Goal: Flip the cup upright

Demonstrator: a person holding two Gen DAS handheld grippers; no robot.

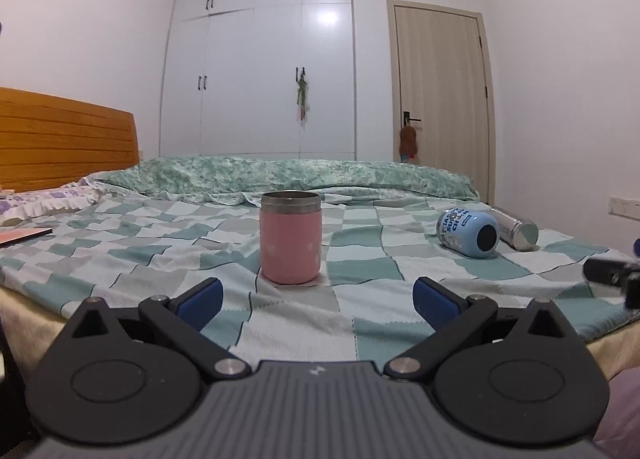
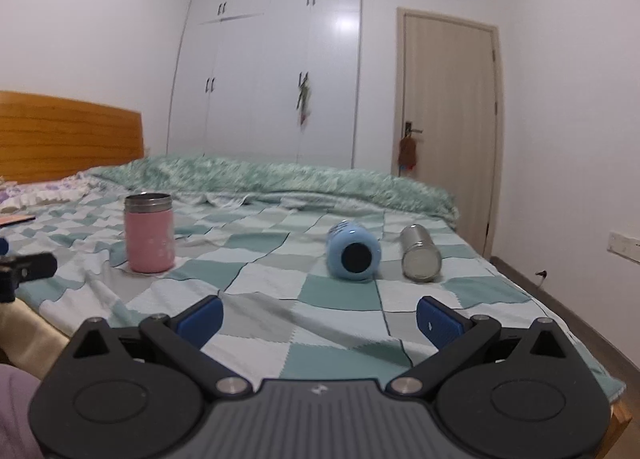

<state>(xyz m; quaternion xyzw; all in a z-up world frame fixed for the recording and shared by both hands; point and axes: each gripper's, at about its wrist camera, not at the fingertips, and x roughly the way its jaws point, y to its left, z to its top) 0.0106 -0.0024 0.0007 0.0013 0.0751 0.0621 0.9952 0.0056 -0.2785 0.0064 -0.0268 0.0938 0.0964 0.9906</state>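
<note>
Both grippers, left (image 1: 316,295) and right (image 2: 318,317), gape empty; blue cup (image 2: 353,251), lying on soft quilt (image 2: 280,299), may roll when nudged toward steel cup (image 2: 420,258).

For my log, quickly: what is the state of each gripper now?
Left gripper: open, holding nothing.
Right gripper: open, holding nothing.

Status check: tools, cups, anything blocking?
Both tools open, empty. Pink cup upright; blue cup and steel cup lying on bed. Path clear.
</note>
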